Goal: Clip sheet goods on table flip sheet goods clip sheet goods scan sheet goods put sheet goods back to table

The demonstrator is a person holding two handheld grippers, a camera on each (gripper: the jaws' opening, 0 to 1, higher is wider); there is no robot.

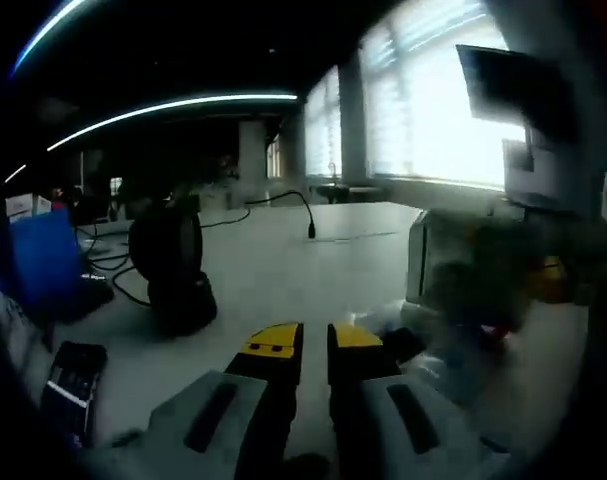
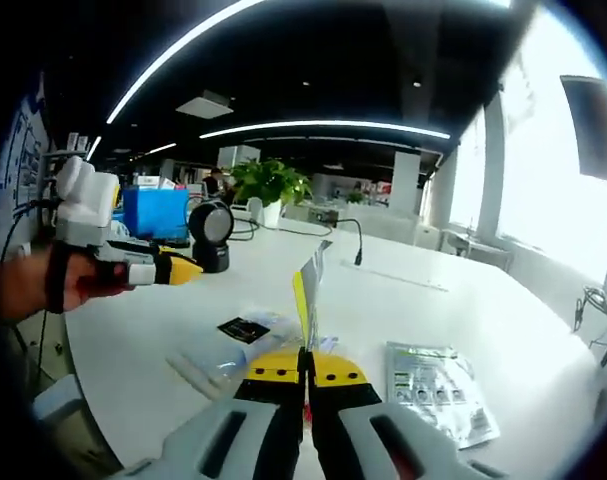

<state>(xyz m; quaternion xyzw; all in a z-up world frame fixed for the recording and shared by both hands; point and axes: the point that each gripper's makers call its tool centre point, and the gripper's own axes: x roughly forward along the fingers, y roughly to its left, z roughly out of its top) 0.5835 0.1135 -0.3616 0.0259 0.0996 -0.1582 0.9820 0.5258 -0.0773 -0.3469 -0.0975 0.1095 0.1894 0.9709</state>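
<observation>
Standing edge-on at the centre of the right gripper view, a thin flat packet with a yellow edge (image 2: 305, 290) rises from between the yellow-tipped jaws of the right gripper (image 2: 305, 368), which are pressed together on its lower edge. On the white round table (image 2: 503, 330) to the lower right lies a clear plastic sachet with green print (image 2: 438, 388), flat and well apart from the held one. To the lower left of the jaws lie more flat packets: a small black card-like packet (image 2: 245, 328) and pale transparent ones (image 2: 208, 365) beside it. At the left edge of that view a hand (image 2: 28, 285) carries the left gripper (image 2: 173, 268), its yellow tips pointing right over the table with nothing visible between them. Behind it, in the upper left, stand a black dome-shaped scanner on a stand (image 2: 211, 230), a blue box (image 2: 155, 212) and a leafy green plant (image 2: 271, 183).

In the left gripper view, the left gripper (image 1: 315, 342) sits at bottom centre, jaws slightly parted with a narrow dark gap and nothing clamped. The black scanner (image 1: 171, 262) stands at centre left, the blue box (image 1: 45, 262) at the far left, and a blurred pale shape with yellow patches (image 1: 483, 270) fills the right side; what it is cannot be told.
</observation>
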